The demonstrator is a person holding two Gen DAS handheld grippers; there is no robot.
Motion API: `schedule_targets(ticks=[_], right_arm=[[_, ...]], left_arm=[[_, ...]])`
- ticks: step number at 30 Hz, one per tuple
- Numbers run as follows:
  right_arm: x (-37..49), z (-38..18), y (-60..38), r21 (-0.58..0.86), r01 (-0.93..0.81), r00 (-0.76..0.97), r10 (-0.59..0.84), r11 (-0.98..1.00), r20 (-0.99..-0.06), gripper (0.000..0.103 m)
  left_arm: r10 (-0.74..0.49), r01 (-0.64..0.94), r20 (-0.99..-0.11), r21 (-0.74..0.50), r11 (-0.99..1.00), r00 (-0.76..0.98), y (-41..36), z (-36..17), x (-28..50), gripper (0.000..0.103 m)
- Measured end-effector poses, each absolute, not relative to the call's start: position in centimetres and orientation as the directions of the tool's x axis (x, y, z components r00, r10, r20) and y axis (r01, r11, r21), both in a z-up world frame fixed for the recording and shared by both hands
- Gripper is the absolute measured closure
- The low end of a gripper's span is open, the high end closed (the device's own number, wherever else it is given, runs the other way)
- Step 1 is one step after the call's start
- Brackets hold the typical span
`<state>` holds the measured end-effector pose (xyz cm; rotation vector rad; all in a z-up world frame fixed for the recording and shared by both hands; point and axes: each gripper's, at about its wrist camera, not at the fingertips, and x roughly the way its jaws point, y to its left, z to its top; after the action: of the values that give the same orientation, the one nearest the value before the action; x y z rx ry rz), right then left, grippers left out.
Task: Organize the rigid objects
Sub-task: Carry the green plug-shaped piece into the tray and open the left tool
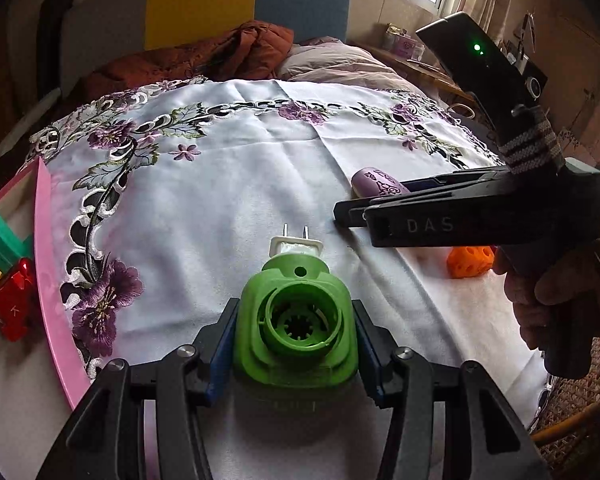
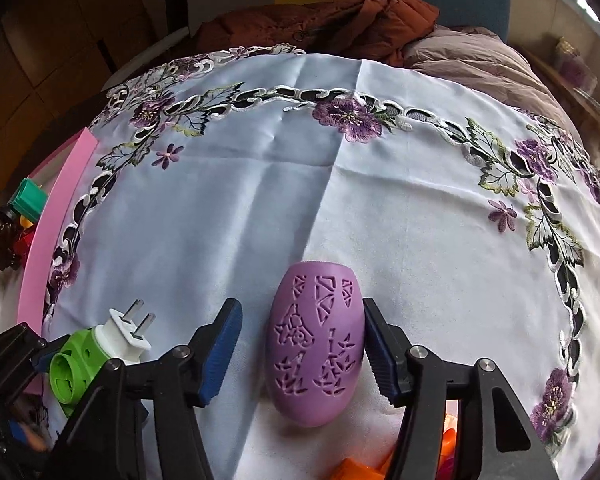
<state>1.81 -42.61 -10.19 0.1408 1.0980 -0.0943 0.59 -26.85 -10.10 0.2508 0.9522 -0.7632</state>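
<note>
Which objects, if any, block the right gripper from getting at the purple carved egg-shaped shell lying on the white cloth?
Probably none: the purple carved egg-shaped shell already lies between the right gripper's open jaws, with a gap on the left.

My left claw (image 1: 296, 344) has ribbed blue rubbery pads (image 1: 223, 356) and matt black plastic arms. The green plug (image 1: 296, 328) looks like smooth plastic with shiny metal pins (image 1: 296, 232). The purple egg (image 2: 317, 344) is matt plastic with cut-out shapes. The tablecloth (image 1: 240, 184) is soft white cloth with stitched purple flowers. The pink tray (image 1: 52, 276) looks smooth.
</note>
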Motion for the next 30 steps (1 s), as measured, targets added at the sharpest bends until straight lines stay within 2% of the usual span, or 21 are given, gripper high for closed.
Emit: schedule_targets(ticks=[4,15,30], right_arm=[[1.9,-10.0,-42.2,0.038,0.134,0.462,-0.028,0.990,-0.886,0.050],[1.7,-10.1,-42.5,0.047,0.118,0.476,-0.015,0.992,-0.879,0.048],[1.6,-9.9,-41.9,-0.022,0.080,0.500,-0.059,0.997,-0.864,0.050]], left_arm=[[-0.462,0.684,-0.814,-0.113,0.720,0.352,-26.9,-9.8,0.4,0.050],[-0.490,0.691,-0.783,-0.110,0.715,0.382,-25.9,-6.7,-0.9,0.050],[-0.512,0.641,-0.742,-0.146,0.754,0.433,-22.0,-3.1,-0.9,0.050]])
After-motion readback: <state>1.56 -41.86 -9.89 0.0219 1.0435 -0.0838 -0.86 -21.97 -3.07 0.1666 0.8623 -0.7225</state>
